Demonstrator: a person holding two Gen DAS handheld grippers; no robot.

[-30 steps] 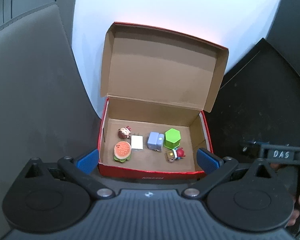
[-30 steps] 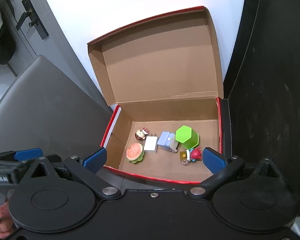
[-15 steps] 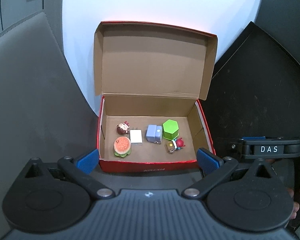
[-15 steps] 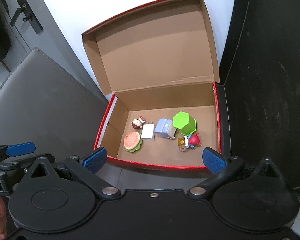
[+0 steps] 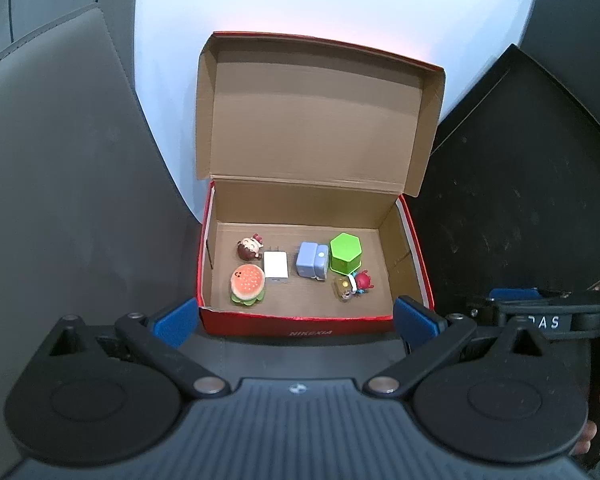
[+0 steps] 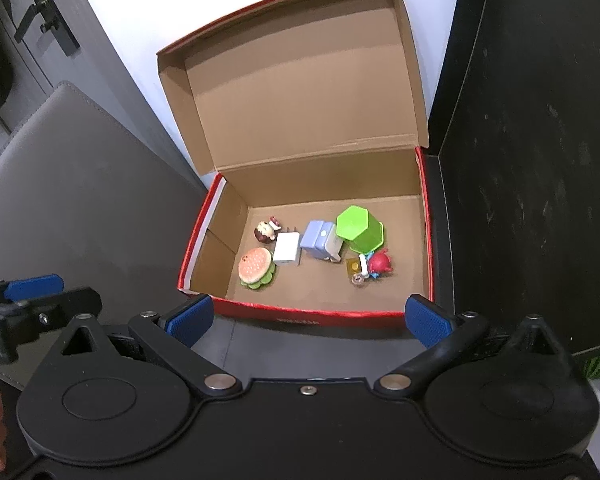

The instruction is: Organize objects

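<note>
A red cardboard box [image 5: 300, 324] [image 6: 308, 314] stands with its lid up against the wall. Inside lie a burger toy [image 5: 247, 283] [image 6: 256, 267], a small round-headed figure [image 5: 250, 248] [image 6: 266, 231], a white charger [image 5: 276, 265] [image 6: 287, 254], a light blue block [image 5: 311, 260] [image 6: 320, 240], a green hexagonal cup [image 5: 345, 253] [image 6: 359, 229] and a red figure [image 5: 354, 283] [image 6: 372, 265]. My left gripper [image 5: 296, 314] is open in front of the box, empty. My right gripper [image 6: 306, 318] is open there too, with nothing between its fingers.
A grey padded surface [image 5: 72, 200] [image 6: 76, 208] lies left of the box. A black panel [image 5: 520, 184] [image 6: 540, 140] rises on the right. A white wall [image 5: 320, 0] is behind the lid. A door handle [image 6: 44, 20] shows at far left. A hand [image 5: 596, 420] holds the other gripper.
Both grippers have drawn back and up from the box, so it looks smaller and farther. The toys inside have not moved.
</note>
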